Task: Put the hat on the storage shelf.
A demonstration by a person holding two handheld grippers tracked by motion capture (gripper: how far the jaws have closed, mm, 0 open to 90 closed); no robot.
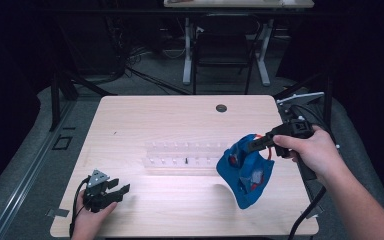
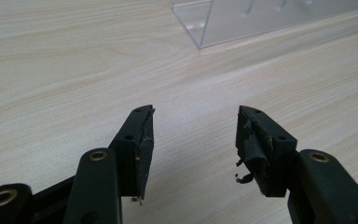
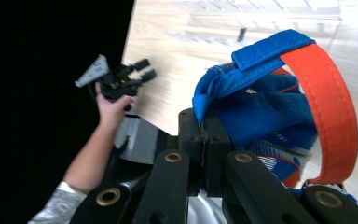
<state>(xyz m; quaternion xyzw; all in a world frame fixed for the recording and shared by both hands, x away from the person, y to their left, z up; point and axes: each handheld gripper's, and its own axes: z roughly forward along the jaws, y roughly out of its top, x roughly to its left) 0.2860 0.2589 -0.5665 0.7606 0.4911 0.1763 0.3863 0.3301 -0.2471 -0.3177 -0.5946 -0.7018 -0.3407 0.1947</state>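
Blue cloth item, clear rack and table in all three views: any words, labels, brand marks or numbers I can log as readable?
None readable.
Blue cloth item with its orange strap: no print or label legible.
Clear rack: no markings to be seen.
Table: bare wood grain, no text.

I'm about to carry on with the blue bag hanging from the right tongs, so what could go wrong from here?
1. The right tongs pinch only a rim edge of the blue bag; it may slip out.
2. The bag dangles beside the clear rack and could snag or knock it.
3. The left tongs rest open and apart from the bag, so nothing supports its hanging bottom, and the orange strap could catch.
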